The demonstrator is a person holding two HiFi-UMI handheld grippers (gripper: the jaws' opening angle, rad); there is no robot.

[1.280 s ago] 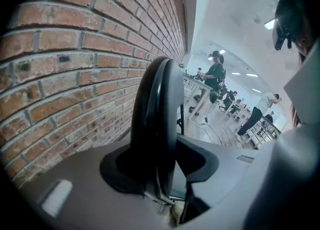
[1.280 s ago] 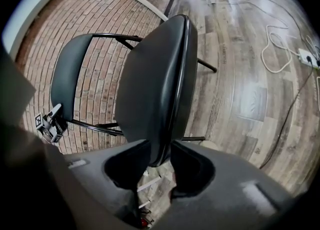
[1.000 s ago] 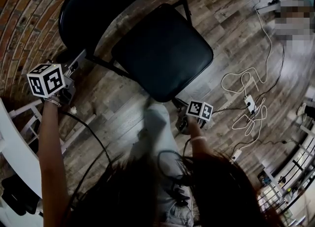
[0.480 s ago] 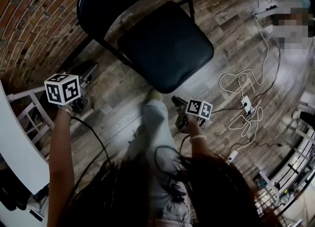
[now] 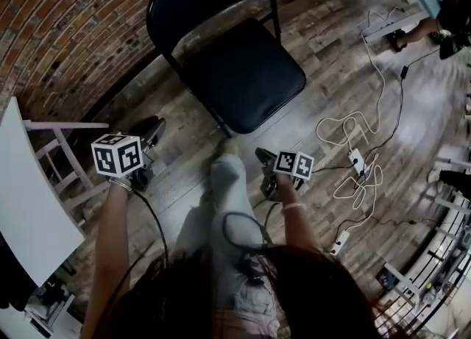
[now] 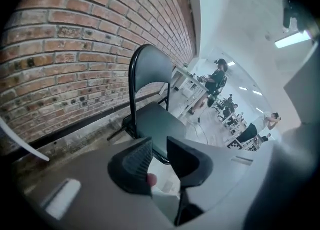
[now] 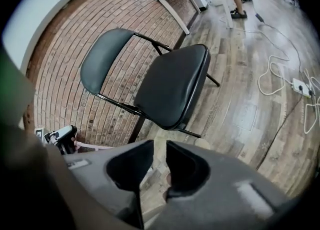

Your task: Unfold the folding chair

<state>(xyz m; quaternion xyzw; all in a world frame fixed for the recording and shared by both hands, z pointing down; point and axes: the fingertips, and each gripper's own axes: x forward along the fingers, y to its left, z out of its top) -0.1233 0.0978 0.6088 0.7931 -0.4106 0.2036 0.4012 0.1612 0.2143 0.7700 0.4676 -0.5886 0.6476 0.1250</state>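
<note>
A wooden plank floor [image 5: 383, 58] was seen across most of the head view, bounded on the left and top by a red brick wall [image 5: 66, 29]. A white tabletop [image 5: 29, 190] on pale legs was set at the left edge, close to the wall. Loose white cables [image 5: 368, 120] and a power strip [image 5: 356, 159] were spread over the floor to the right. In the left gripper view an open, bright room with people [image 6: 216, 77] at desks was shown beyond the wall's end.

Both bare forearms were stretched forward and down, with a leg in light trousers [image 5: 228, 190] between them. The left claw [image 5: 154, 128] was held out near the wall, off the chair's left side. Its jaws [image 6: 159, 149] had just been closing to a narrow gap, and nothing was gripped between them. The right claw [image 5: 261, 156] was held nearer the middle, just in front of the seat's front edge and not touching it. Its jaws [image 7: 160, 156] had likewise just been closing, a slim gap was left, and only floor was seen through it.

The folding chair [image 5: 243, 73] was stood unfolded on the floor ahead of both claws, its back towards the brick wall. A black padded seat [image 7: 172, 87] lay flat, a rounded black backrest [image 7: 100, 59] was raised behind it, and both were carried on a thin black tubular frame [image 7: 120, 105].
</note>
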